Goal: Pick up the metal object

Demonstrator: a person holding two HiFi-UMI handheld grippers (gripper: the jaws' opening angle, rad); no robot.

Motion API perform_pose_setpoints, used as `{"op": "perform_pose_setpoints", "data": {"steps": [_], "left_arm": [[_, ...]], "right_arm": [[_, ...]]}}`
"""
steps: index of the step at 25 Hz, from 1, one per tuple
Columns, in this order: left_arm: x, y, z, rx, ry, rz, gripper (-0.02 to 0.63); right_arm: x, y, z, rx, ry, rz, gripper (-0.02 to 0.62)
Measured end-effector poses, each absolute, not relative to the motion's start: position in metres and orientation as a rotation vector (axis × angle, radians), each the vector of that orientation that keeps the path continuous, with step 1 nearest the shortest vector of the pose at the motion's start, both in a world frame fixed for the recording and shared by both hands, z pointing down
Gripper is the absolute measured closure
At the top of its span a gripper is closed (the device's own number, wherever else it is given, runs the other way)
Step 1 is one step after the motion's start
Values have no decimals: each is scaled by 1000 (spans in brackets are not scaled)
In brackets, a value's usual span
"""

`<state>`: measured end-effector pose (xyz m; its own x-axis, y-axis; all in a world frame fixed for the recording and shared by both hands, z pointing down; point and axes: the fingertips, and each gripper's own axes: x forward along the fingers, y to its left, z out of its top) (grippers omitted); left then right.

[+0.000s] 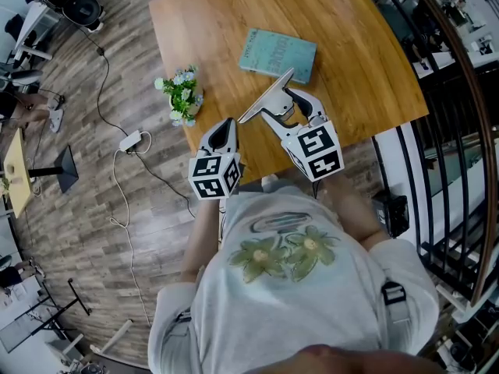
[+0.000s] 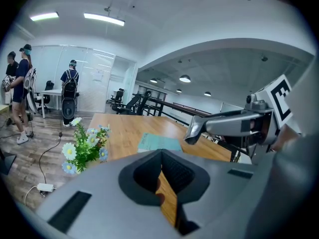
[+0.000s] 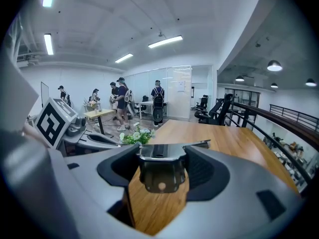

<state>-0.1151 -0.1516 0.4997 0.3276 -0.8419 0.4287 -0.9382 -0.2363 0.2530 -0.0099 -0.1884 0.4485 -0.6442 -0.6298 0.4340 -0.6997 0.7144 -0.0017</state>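
While the right tongs were clamped on the metal object, a thin plate held tilted above the worktop and apparently clear of it, the left tongs were closed on nothing, just beside them over the worktop's near edge. Beyond sat a teal book and a pot of flowers.

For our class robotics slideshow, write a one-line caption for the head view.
Right hand-held gripper holds the metal object over a wooden table near a teal book and flowers; left hand-held gripper shut.
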Motion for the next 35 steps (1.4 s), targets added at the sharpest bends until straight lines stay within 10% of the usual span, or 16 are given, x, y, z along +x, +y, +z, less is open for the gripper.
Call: {"op": "perform_pose_setpoints", "data": {"steps": [35], "left_arm": [[-121, -149, 502, 2139, -1567, 281, 591]], "right_arm": [[-16, -186, 448, 1028, -2512, 230, 305]]}}
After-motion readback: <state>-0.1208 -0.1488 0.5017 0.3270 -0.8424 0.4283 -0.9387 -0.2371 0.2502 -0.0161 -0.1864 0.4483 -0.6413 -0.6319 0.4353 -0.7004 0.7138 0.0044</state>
